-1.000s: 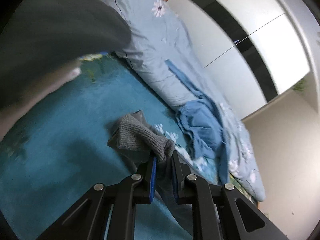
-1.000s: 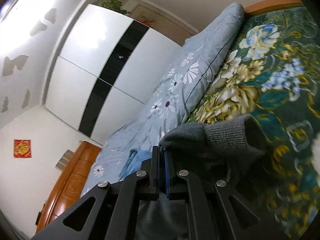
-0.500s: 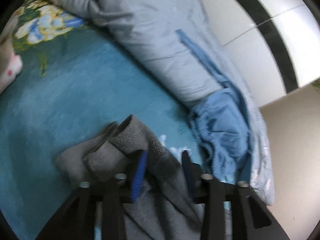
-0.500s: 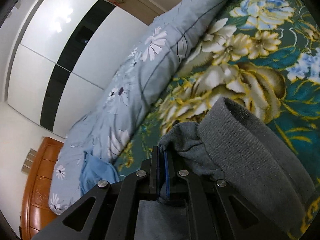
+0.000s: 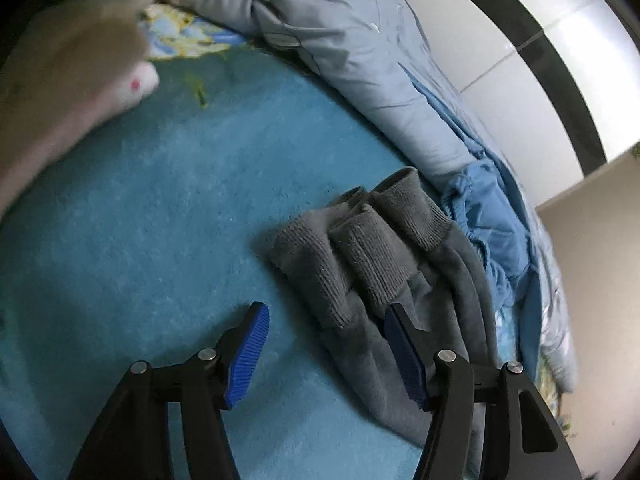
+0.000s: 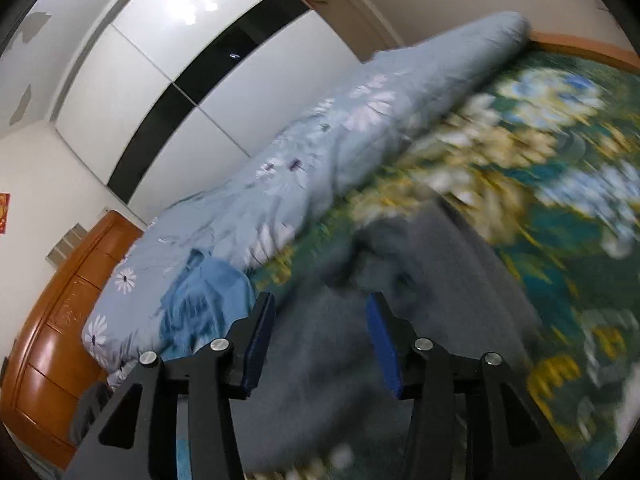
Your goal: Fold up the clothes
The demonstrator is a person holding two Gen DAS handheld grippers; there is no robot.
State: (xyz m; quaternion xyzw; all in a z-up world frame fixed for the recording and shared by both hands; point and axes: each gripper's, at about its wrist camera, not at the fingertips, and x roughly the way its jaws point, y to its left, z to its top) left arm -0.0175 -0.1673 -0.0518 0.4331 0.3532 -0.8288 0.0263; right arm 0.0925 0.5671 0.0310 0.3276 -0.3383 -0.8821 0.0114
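Observation:
A grey knit garment [image 5: 384, 256] with ribbed cuffs lies bunched on the teal bedspread [image 5: 160, 208]. My left gripper [image 5: 326, 312] hovers just in front of it with its jaws opening. Its right finger is over the cloth's near edge and its left finger is over bare bedspread; the pads press on nothing. In the blurred right wrist view the same grey garment [image 6: 420, 264] spreads under and beyond my right gripper [image 6: 320, 304]. Its jaws are opening, and grey cloth shows between them without being pinched.
A rolled light-blue floral quilt [image 5: 360, 52] [image 6: 320, 160] runs along the far side of the bed, with a blue garment [image 5: 484, 216] [image 6: 204, 292] against it. Behind stand a white wardrobe [image 6: 160, 60] and a wooden bed end [image 6: 60, 320]. A pale blurred object [image 5: 68, 80] is at the upper left.
Both grippers were shut on the grey garment and have let it go. Their jaws have spread, both have sunk toward the bed, and the garment now rests on the bedspread.

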